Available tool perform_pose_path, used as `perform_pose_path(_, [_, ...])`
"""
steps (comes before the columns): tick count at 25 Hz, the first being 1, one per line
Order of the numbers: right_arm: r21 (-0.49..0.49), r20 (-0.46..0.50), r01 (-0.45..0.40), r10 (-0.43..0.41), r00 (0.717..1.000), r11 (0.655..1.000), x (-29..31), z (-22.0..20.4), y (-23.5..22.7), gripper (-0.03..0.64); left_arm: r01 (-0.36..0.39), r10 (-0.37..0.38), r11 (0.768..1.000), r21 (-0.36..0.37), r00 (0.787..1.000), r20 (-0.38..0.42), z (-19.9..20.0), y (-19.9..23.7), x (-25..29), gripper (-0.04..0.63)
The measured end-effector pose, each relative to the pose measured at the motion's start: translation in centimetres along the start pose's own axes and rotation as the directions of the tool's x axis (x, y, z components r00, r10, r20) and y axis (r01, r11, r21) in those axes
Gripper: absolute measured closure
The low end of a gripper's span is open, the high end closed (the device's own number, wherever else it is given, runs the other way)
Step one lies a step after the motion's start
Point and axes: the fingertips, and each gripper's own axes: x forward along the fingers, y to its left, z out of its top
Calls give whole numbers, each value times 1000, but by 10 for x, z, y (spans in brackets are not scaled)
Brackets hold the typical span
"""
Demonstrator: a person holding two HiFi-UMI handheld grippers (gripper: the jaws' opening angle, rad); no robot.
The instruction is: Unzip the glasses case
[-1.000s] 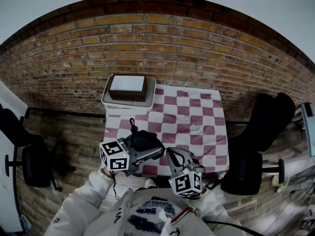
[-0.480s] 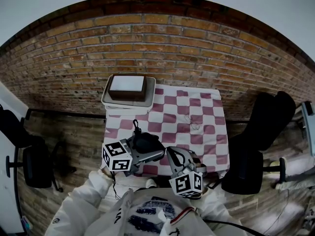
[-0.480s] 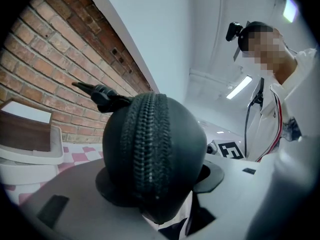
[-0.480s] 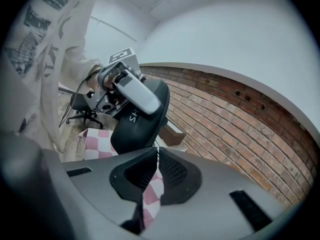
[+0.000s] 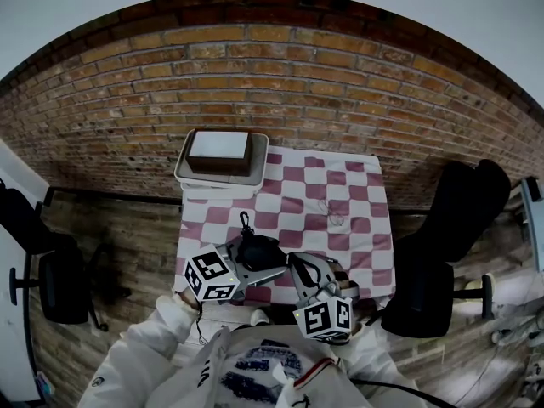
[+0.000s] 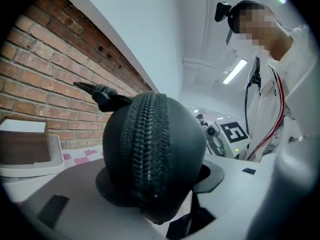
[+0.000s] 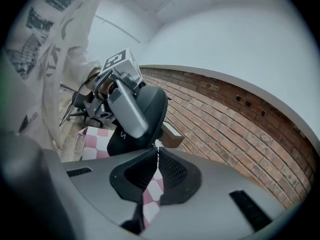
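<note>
Left gripper (image 5: pixel 259 266) is clamped on the glasses case (image 6: pixel 187 144), right gripper (image 7: pixel 157 148) pinched shut at the case's edge. A tiny hold on the zipper (image 6: pixel 145 144) could easily slip.

Head view far, steeply down; 2 gripper views close, share glasses case (image 6: pixel 155 149).

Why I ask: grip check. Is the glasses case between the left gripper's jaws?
Yes, the left gripper clamps the glasses case by both sides.

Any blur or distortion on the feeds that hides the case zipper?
Head view: heavy fisheye bends the brick wall, corners dark, glasses case small. Left gripper view: zipper close and sharp, near foreground blurred. Right gripper view: case dark against bright background, edges vignetted.
</note>
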Motion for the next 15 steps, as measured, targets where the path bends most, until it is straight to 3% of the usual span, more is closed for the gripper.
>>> perform_pose_path(10, [-21,1,10,-10,1000,1000,0,-1,-4,600,15,-15,1000,-10,1000,-27,-3,1,4,342])
perform_pose_path(11, [-4,7,31,-31,1000,1000,-2,1,-8,600,17,-16,1000,13,998,-63,-8,0,5,342])
perform_pose_path(14, [91,29,110,-113,993,990,-10,3,-40,603,15,27,983,181,973,-228,-41,-6,8,342])
perform_pose_path(15, [120,34,120,-125,992,985,-13,3,-51,603,14,34,980,200,971,-236,-45,-9,9,342])
